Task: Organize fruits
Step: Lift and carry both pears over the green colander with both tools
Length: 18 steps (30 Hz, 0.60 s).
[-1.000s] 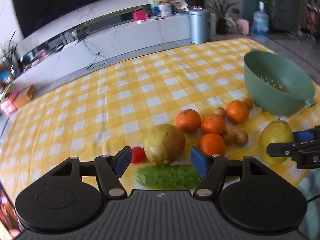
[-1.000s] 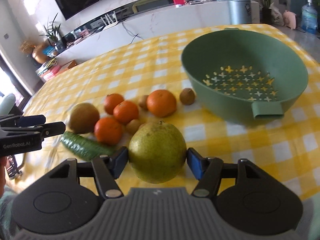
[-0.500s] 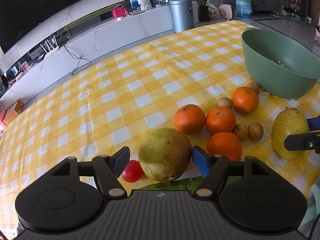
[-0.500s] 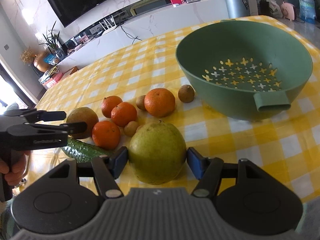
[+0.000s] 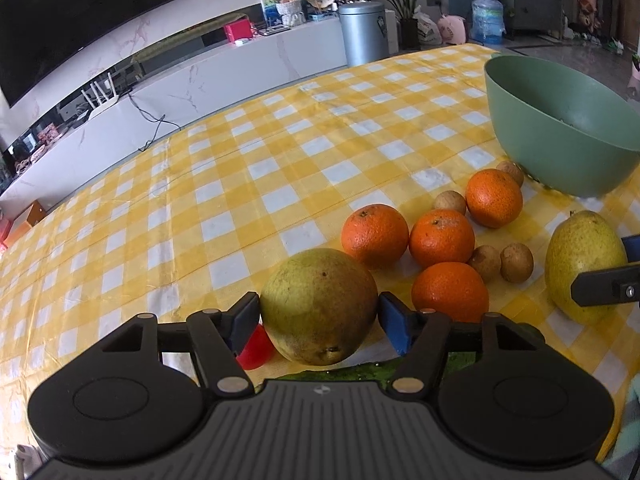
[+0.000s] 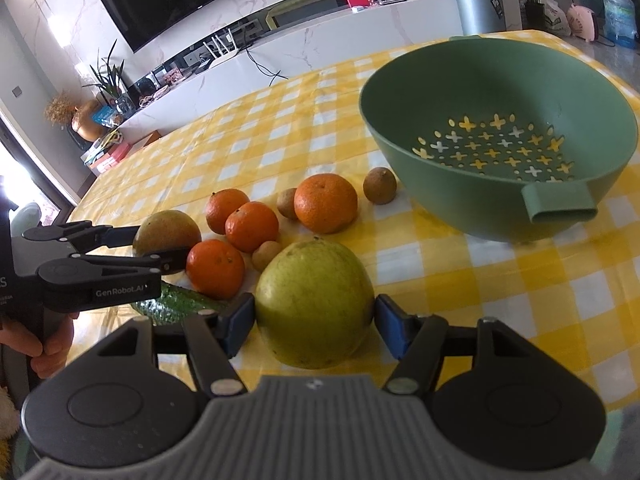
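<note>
A brownish-yellow pear [image 5: 318,304] rests on the yellow checked tablecloth [image 5: 240,184]. My left gripper [image 5: 319,318] is closing on it, and both blue pads meet its sides. A greener pear [image 6: 314,304] also rests on the cloth with my right gripper [image 6: 315,318] shut on it. The right wrist view shows the left gripper [image 6: 162,246] astride the brownish pear [image 6: 166,228]. Between the pears lie several oranges [image 5: 442,236] and small brown round fruits [image 5: 516,262]. An empty green colander bowl [image 6: 500,92] stands to the right.
A cucumber [image 6: 176,304] lies at the near edge by the left gripper, with a small red fruit [image 5: 256,346] beside the brownish pear. A person's hand [image 6: 48,344] holds the left gripper. A TV cabinet and a metal bin stand beyond the table.
The left gripper sank toward the table and moved forward until the brownish pear sat between its jaws, which then narrowed onto it. The right gripper and its pear stayed put.
</note>
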{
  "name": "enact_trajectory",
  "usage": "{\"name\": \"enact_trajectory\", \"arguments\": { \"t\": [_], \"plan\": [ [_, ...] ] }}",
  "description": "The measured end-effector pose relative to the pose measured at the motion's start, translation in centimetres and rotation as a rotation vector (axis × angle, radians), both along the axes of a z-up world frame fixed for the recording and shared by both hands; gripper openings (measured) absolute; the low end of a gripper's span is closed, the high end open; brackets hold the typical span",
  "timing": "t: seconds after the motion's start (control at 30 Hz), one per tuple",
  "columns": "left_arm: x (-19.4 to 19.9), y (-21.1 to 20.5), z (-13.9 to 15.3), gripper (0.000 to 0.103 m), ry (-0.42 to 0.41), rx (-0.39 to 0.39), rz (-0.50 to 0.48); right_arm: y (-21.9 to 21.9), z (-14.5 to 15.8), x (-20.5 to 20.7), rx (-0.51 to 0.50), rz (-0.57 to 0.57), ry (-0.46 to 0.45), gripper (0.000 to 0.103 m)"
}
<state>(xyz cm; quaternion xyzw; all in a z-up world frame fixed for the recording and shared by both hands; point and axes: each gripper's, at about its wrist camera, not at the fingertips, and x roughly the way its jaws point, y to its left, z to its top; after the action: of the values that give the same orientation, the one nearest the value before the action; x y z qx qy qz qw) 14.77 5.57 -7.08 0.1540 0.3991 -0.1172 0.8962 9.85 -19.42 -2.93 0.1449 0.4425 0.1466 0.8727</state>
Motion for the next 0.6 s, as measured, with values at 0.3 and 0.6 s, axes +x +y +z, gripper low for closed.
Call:
{"name": "enact_trajectory", "arguments": {
  "t": [0.3, 0.6],
  "plan": [
    [-0.6, -0.5, 0.0, 0.074, -0.025, 0.021, 0.024, 0.2, 0.2, -0.2, -0.018, 0.009, -0.011, 0.063],
    [-2.0, -0.7, 3.7, 0.074, -0.098, -0.039, 0.088, -0.2, 1.3, -1.1, 0.0, 0.001, -0.06, 0.062]
  ]
}}
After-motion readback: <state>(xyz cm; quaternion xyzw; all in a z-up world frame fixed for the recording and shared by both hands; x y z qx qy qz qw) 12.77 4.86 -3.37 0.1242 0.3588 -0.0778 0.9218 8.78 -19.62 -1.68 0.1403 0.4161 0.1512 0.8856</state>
